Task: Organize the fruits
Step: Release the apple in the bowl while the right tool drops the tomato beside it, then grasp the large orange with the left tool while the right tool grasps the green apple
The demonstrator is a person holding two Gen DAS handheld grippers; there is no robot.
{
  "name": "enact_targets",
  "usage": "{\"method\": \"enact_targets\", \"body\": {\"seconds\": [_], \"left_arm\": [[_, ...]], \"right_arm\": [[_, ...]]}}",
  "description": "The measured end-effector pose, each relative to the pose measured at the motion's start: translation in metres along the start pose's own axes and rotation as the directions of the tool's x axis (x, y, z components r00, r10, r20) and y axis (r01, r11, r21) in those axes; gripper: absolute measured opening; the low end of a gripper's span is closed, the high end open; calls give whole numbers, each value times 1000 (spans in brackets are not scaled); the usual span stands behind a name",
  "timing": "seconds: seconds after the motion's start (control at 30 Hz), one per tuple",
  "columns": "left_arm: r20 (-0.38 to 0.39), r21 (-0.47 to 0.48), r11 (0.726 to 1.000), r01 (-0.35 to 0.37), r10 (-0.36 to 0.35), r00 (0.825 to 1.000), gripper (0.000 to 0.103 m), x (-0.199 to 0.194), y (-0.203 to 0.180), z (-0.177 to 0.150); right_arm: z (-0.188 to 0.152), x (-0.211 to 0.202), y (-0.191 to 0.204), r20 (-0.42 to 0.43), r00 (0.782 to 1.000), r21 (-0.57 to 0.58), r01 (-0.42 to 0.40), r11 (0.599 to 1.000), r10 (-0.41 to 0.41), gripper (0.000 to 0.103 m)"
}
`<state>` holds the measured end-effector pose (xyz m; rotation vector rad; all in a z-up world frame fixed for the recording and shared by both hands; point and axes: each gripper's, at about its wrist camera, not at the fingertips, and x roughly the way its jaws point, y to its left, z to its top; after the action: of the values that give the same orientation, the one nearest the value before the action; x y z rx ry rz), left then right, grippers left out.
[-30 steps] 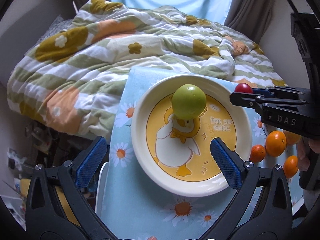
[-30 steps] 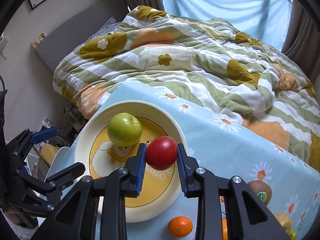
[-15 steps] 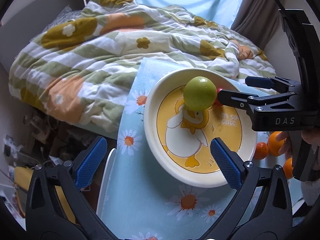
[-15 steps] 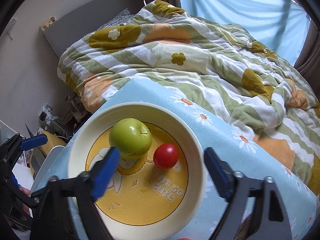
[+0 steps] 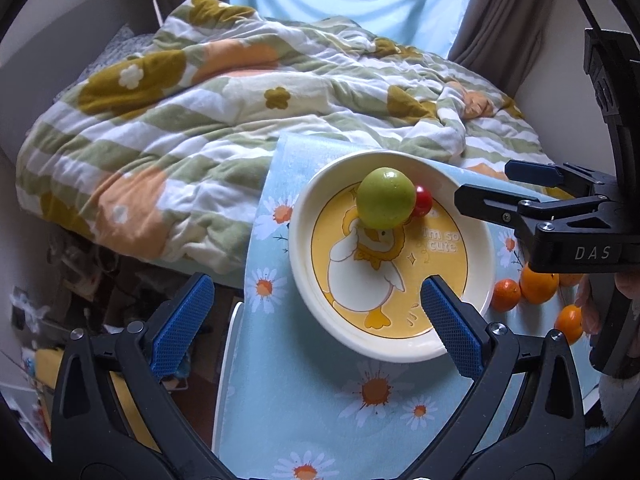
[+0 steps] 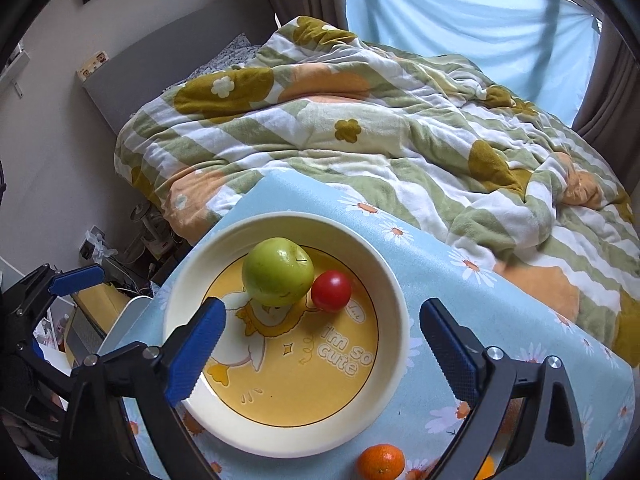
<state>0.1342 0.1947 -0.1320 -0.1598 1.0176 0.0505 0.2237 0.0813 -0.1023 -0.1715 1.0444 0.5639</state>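
A cream plate [image 6: 396, 292] with a yellow duck picture lies on the blue daisy cloth [image 6: 460, 280]. On it a green apple [image 6: 277, 277] rests, and a small red fruit [image 6: 331, 291] touches its right side. My right gripper [image 6: 322, 320] hovers open over the plate's near half with nothing between its fingers. In the left wrist view the same plate [image 5: 298, 220], apple [image 5: 385, 199] and red fruit [image 5: 422, 201] show, with the right gripper [image 5: 484, 184] at the plate's right rim. My left gripper [image 5: 316, 282] stands open and empty above the plate's near-left edge.
Three oranges [image 5: 538, 284] lie on the cloth right of the plate, one orange [image 6: 380, 462] near the front edge. A bed with a striped floral quilt [image 5: 200, 120] lies just beyond the table. The table's left edge [image 5: 228, 360] drops to floor clutter.
The right gripper opened and let go of the red fruit, which now lies on the plate against the apple. That gripper has drawn back a little. The left gripper stayed open.
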Motion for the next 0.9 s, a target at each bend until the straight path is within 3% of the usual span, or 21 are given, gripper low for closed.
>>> {"method": "enact_targets", "body": {"seconds": [0.23, 0.5, 0.9], "left_arm": [[29, 68, 997, 29, -31, 999, 103, -25, -8, 10], [32, 157, 980, 119, -125, 992, 103, -42, -36, 19], [37, 272, 944, 186, -204, 978, 103, -55, -113, 14]], "right_arm": [[-8, -42, 1, 50, 998, 74, 45, 996, -49, 97], [-35, -93, -8, 66, 991, 196, 103, 975, -118, 97], [-105, -165, -65, 85, 953, 331, 247, 911, -289, 97]]}}
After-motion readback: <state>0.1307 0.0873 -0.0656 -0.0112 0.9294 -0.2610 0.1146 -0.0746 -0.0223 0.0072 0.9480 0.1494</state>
